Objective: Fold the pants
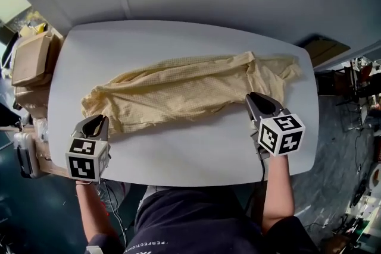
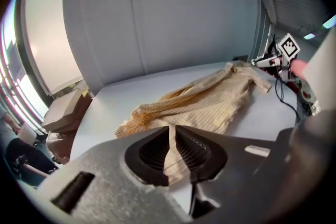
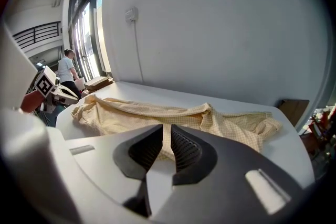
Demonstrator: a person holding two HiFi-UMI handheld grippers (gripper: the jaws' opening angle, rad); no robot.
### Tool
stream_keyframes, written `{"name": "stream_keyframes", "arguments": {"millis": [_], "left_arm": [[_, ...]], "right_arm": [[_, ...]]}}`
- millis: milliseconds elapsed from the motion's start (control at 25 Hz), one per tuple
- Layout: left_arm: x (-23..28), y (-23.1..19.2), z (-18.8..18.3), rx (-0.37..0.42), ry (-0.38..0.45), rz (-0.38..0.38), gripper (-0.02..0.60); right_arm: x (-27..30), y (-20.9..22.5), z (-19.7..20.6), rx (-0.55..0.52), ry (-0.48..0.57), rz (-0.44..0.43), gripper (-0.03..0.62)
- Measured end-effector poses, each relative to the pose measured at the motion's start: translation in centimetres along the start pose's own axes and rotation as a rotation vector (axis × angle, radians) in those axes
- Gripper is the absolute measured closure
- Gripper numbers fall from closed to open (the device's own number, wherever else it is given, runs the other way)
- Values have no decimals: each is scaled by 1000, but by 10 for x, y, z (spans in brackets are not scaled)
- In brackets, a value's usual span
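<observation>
My dark shirt [image 1: 196, 223] and both bare forearms filled the bottom of the head view, and just past them sat the two marker cubes, the left cube [image 1: 86, 159] near the table's front-left corner and the right cube [image 1: 281, 134] further in toward the middle right.

The pants [image 1: 178, 92] (pale yellow, finely checked, fairly rumpled) lay stretched lengthwise across the white table [image 1: 196, 149]. The narrower end was at my left and the wider, floppier end reached toward the far right corner.

My left gripper [image 1: 95, 123] pointed down at the near-left end of the cloth. Its jaws were drawn narrow, and a strip of the fabric ran up between the ribbed pads, pinched there.

My right gripper [image 1: 257, 98] met the near edge of the pants toward the right end. Its jaws were narrow too, with the cloth's edge caught between the tips and bare table showing lower in the gap.

Cardboard boxes [image 1: 33, 56] were stacked off the table's left side. A person [image 3: 66, 68] stood in the background by the windows (seen only in the right gripper view).
</observation>
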State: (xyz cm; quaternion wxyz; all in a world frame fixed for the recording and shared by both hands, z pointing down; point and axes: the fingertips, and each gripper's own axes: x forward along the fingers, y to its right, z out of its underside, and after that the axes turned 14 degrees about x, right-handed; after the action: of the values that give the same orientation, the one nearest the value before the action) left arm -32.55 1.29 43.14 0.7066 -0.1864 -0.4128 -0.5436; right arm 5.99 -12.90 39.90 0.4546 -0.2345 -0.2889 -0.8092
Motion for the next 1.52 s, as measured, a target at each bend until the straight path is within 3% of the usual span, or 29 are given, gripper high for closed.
{"name": "stream_keyframes", "arguments": {"millis": [160, 360, 600, 960, 1240, 1520], "left_arm": [[6, 51, -47, -38, 100, 51, 541], [17, 138, -102, -9, 151, 147, 541], [41, 240, -163, 84, 186, 277, 545], [82, 364, -210, 224, 169, 429, 545], [95, 400, -217, 250, 110, 462, 545], [104, 401, -211, 235, 59, 472, 545]], "right_arm": [[-16, 25, 2, 5, 2, -40, 540], [-40, 63, 12, -12, -32, -89, 534], [-64, 110, 38, -69, -122, -156, 516], [-75, 139, 80, -272, -249, -269, 499], [-64, 114, 111, -479, -359, -451, 488], [-50, 109, 126, -638, -437, -475, 457]]}}
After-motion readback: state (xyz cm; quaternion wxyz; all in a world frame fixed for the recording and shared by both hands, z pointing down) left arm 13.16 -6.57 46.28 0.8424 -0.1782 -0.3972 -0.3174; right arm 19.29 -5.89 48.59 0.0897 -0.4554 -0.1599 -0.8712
